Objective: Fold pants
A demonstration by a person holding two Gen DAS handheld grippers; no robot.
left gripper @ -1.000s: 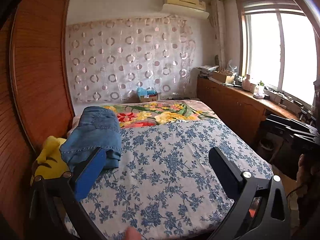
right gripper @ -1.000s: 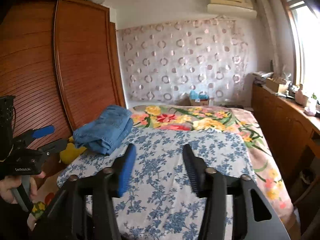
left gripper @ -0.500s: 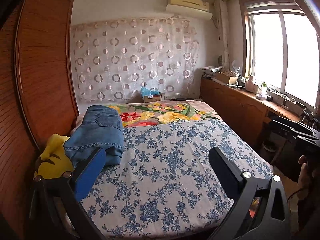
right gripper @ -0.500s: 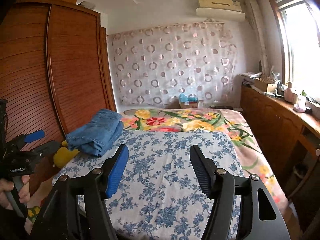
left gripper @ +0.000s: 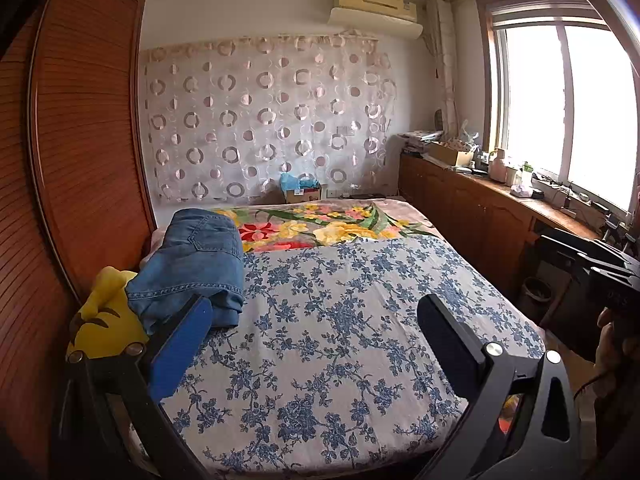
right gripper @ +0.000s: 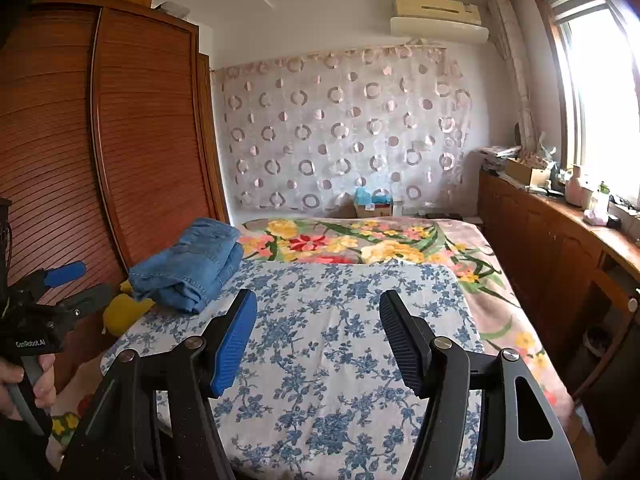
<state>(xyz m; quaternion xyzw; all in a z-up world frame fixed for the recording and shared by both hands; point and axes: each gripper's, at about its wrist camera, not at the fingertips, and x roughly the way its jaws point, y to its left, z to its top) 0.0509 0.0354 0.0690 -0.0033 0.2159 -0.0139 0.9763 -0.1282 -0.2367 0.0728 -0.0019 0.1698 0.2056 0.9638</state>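
Bed carries the jeans far-left, lengthwise toward the headboard; my left claw, spread, is nearer than my right claw, also spread.

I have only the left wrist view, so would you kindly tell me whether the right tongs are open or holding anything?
Observer: The right tongs are open and empty, above the blue-flowered sheet.
Operator: Thank you. Do the jeans look folded from that side?
Observer: Yes, the jeans show stacked layers along their near edge.
Operator: And where are my left tongs?
Observer: The left tongs are beside the bed's left edge, near the wardrobe.
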